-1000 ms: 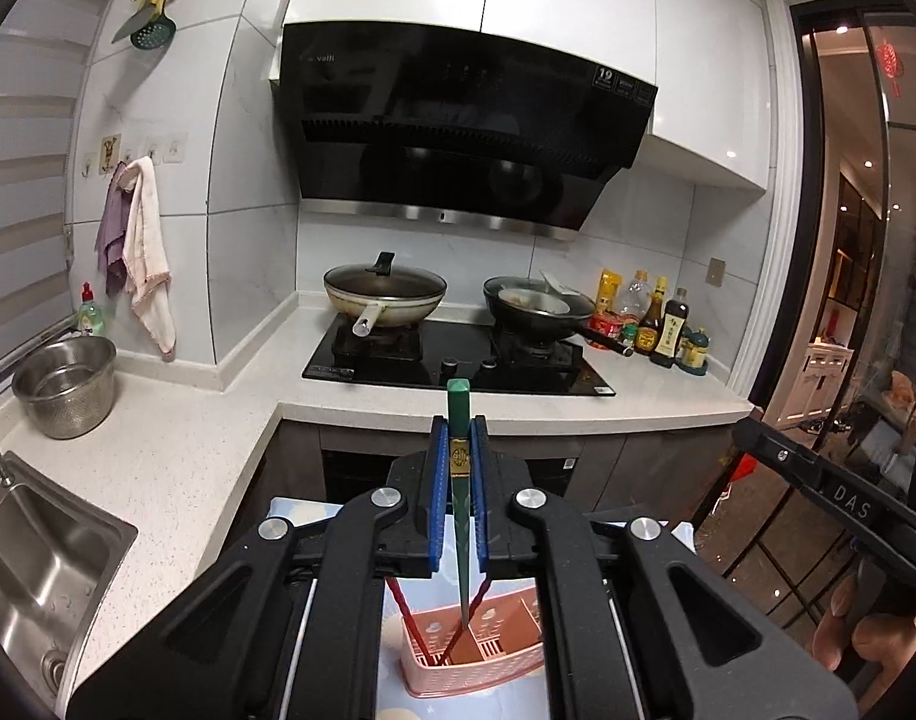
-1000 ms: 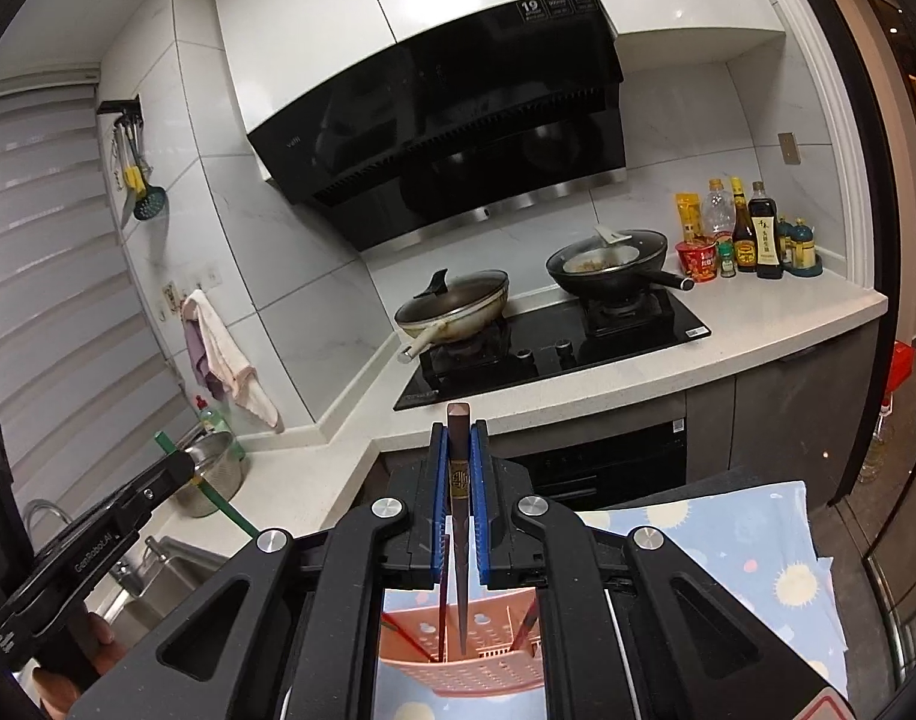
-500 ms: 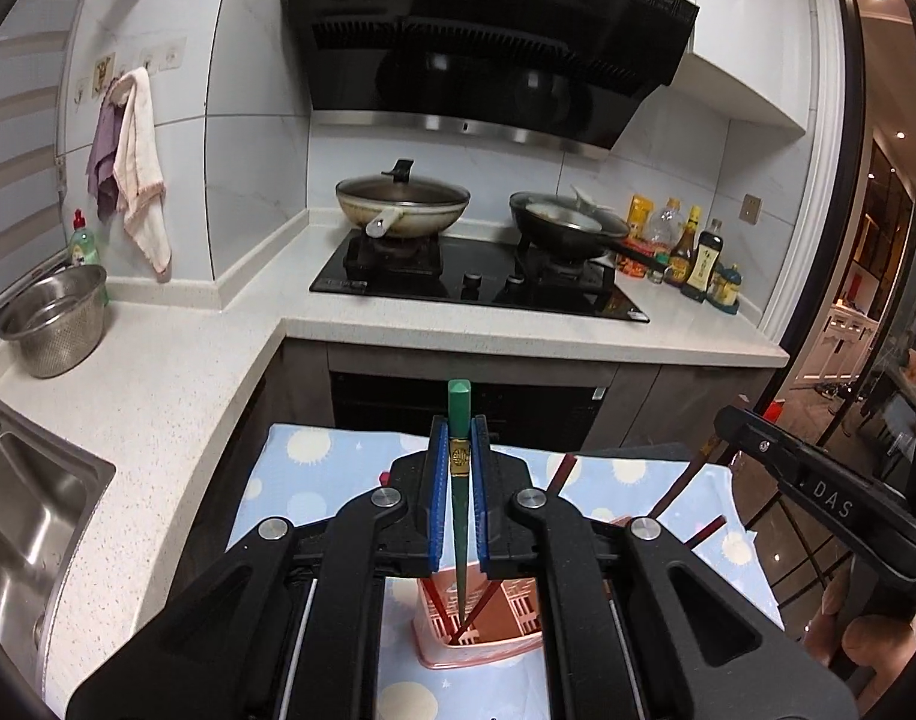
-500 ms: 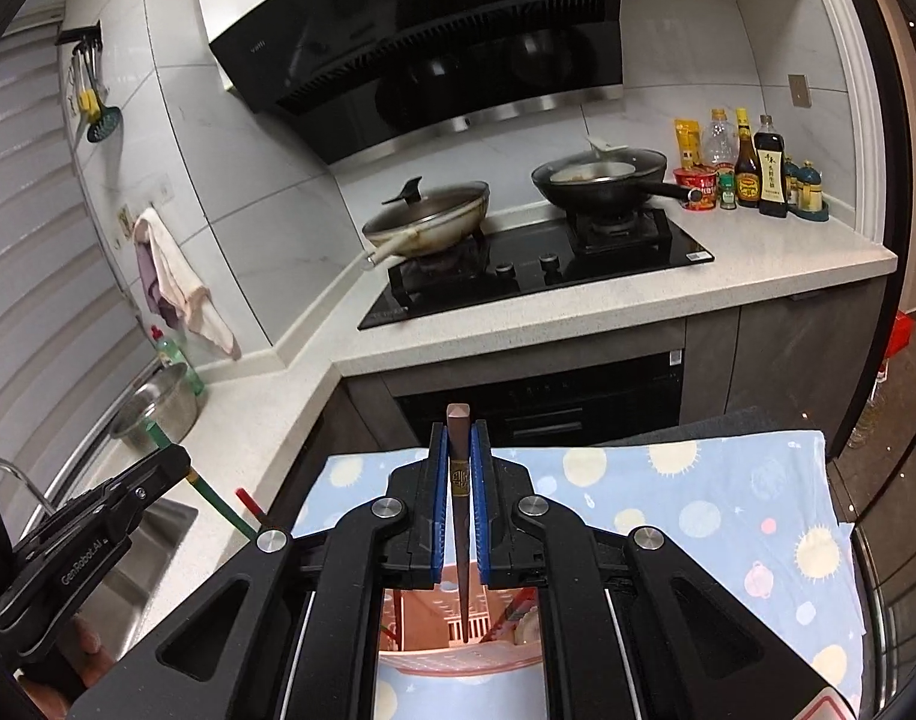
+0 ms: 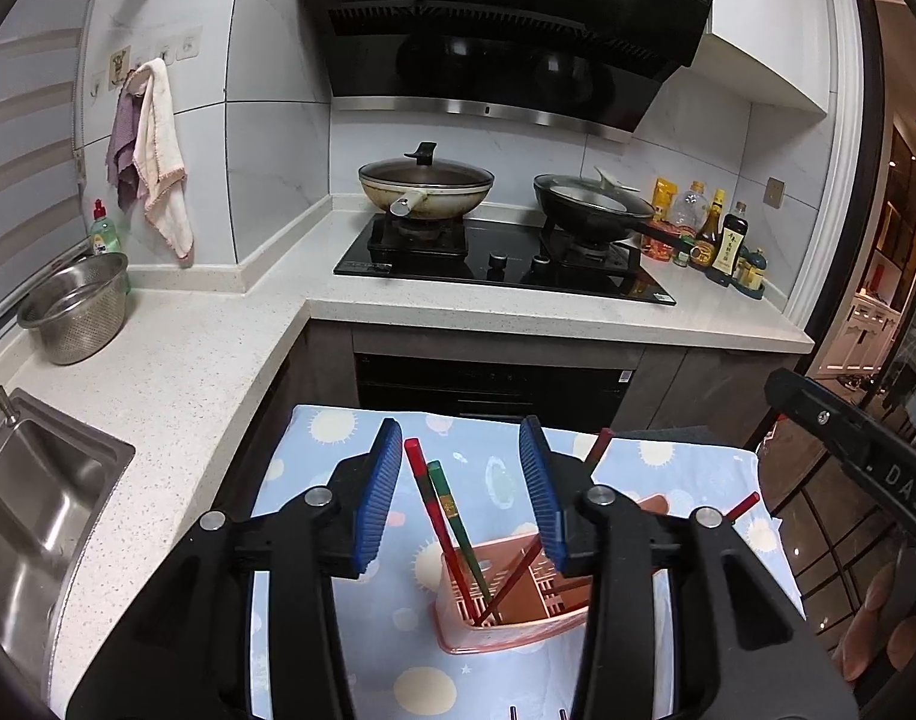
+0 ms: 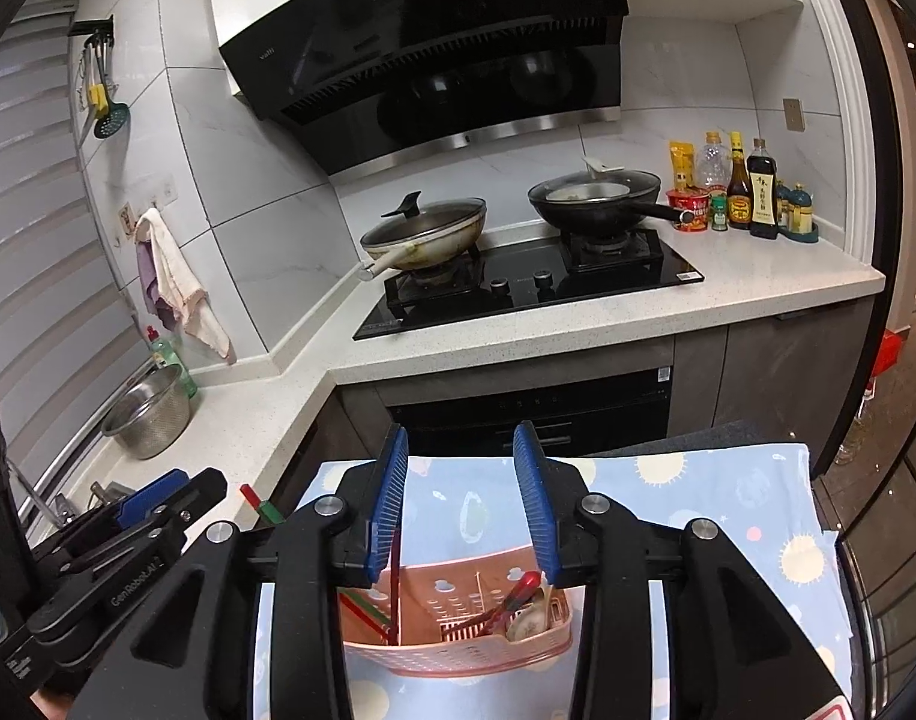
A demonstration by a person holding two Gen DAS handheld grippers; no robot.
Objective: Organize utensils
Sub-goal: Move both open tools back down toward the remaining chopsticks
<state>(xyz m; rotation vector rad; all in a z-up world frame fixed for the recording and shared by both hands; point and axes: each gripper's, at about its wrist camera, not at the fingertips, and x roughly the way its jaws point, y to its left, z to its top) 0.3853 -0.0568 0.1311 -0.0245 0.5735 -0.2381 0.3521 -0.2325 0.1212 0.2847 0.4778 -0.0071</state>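
Both sets of jaws just opened and released, left gripper [image 5: 461, 495] and right gripper [image 6: 461, 501]; green chopstick [image 5: 455, 525] and brown chopstick [image 6: 394, 591] standing below them in pink perforated plastic holder [image 6: 458, 654]; deposit apparently complete.

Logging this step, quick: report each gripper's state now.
Left gripper: open, jaws just opened; green chopstick released into the pink basket.
Right gripper: open, jaws just opened; holding nothing.

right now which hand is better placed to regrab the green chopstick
Left, probably. Jaws of the left gripper, just opened, flank the green chopstick; those of the right gripper, also just opened, have it off to their left.
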